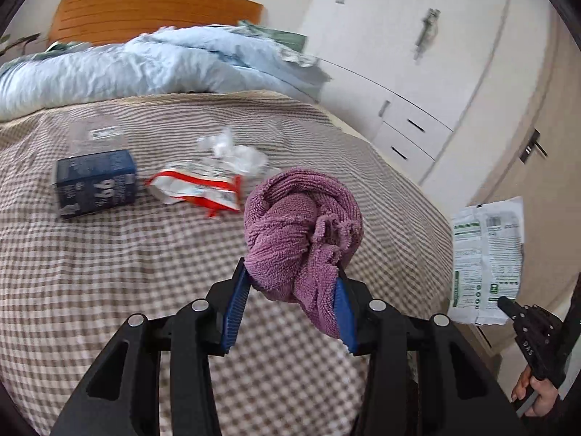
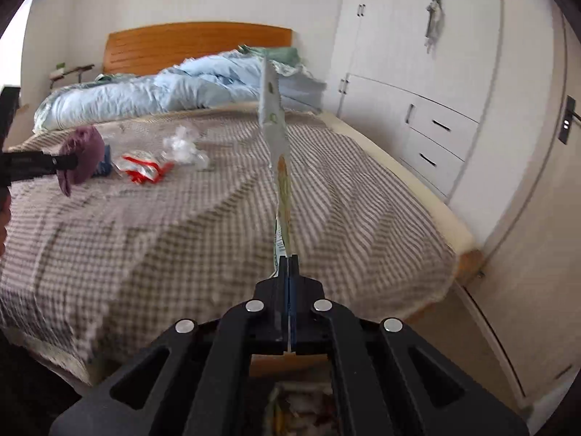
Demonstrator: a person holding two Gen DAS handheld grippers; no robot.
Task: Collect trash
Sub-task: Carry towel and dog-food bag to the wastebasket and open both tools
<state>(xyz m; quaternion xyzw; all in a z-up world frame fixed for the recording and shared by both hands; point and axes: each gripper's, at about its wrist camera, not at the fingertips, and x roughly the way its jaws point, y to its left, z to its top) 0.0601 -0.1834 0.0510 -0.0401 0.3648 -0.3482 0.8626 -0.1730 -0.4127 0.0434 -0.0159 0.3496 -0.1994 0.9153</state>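
My left gripper (image 1: 294, 276) is shut on a bunched purple cloth (image 1: 301, 225), which hangs above the checked bedspread (image 1: 145, 272). On the bed beyond it lie a dark blue carton (image 1: 96, 183), a red and white wrapper (image 1: 196, 189) and crumpled clear plastic (image 1: 232, 152). My right gripper (image 2: 289, 259) is shut on a flat white and green packet (image 2: 277, 152), seen edge-on and sticking up over the bed. The left wrist view shows that packet (image 1: 486, 258) face-on at the bed's right side, with the right gripper (image 1: 508, 307) under it. From the right wrist view, the left gripper (image 2: 69, 161) and the cloth (image 2: 81, 156) are at far left.
A rumpled light blue duvet (image 2: 145, 94) and a wooden headboard (image 2: 196, 43) lie at the far end of the bed. White wardrobe drawers (image 2: 435, 138) and a door (image 2: 537, 181) line the right side, across a narrow floor strip. Colourful litter (image 2: 297, 410) shows beneath the right gripper.
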